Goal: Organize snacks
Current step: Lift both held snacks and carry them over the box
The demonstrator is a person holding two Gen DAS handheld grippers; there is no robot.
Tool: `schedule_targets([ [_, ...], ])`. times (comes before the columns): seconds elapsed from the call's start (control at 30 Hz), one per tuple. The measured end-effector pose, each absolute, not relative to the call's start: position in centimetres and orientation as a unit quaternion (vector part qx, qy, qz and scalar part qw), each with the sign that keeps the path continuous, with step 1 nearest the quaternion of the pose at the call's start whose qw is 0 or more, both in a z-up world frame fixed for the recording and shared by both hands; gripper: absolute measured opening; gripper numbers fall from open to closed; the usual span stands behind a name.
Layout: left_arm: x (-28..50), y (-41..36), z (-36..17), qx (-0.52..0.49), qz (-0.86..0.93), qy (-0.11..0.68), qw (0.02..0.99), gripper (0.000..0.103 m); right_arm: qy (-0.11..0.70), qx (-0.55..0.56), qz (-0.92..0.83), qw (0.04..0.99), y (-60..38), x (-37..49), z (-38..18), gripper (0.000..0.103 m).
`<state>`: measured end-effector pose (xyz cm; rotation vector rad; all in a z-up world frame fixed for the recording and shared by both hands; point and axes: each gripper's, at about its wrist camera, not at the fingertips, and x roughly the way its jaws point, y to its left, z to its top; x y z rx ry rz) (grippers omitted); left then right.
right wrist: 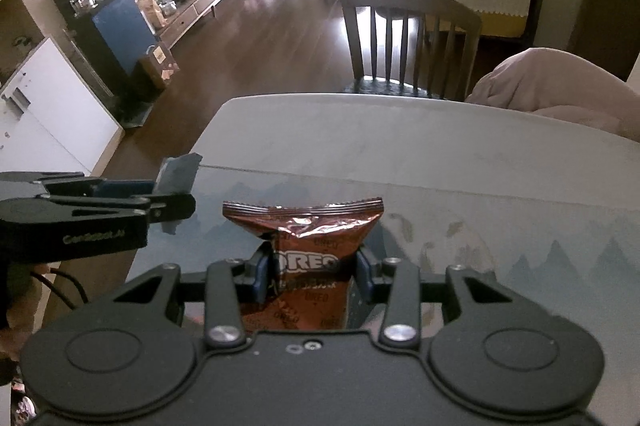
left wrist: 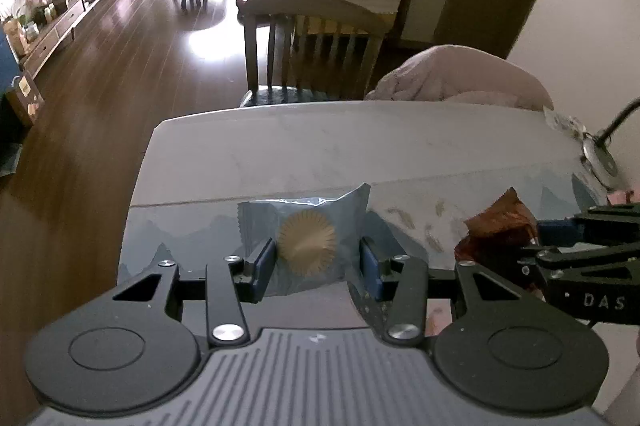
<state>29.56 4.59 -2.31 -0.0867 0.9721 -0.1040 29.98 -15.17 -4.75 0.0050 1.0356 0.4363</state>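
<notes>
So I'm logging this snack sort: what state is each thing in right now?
Left gripper: shut on the blue-grey foil packet.
Blue-grey foil packet with gold seal: sealed, held above the table.
Right gripper: shut on the brown packet.
Brown foil Oreo packet: sealed, held.

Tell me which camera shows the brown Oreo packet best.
The right wrist view: the Oreo packet sits centered in the right gripper, logo readable. The left wrist view catches only its crumpled side at the right edge, partly hidden.
</notes>
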Motion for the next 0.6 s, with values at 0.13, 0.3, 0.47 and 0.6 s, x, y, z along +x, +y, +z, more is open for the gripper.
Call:
schedule_targets([
  [0.13, 26.9, 4.1, -1.7, -0.033, -0.056, 0.476, 0.877, 0.045, 0.492, 0.000, 0.208, 0.845, -15.6, 27.7, -4.3, 0.040],
  [0.3, 24.2, 3.8, -1.8, -0.028, -0.064, 0.487, 0.871, 0.045, 0.495, -0.003, 0.212, 0.842, -15.7, 24.9, -4.1, 0.040],
  [0.47, 21.3, 3.7, -2.3, -0.018, -0.069, 0.496, 0.866, 0.045, 0.501, -0.006, 0.215, 0.838, -15.8, 22.2, -4.4, 0.040],
  [0.6, 19.2, 3.5, -3.3, -0.011, -0.071, 0.504, 0.861, 0.045, 0.508, -0.004, 0.217, 0.834, -15.8, 20.3, -5.1, 0.040],
])
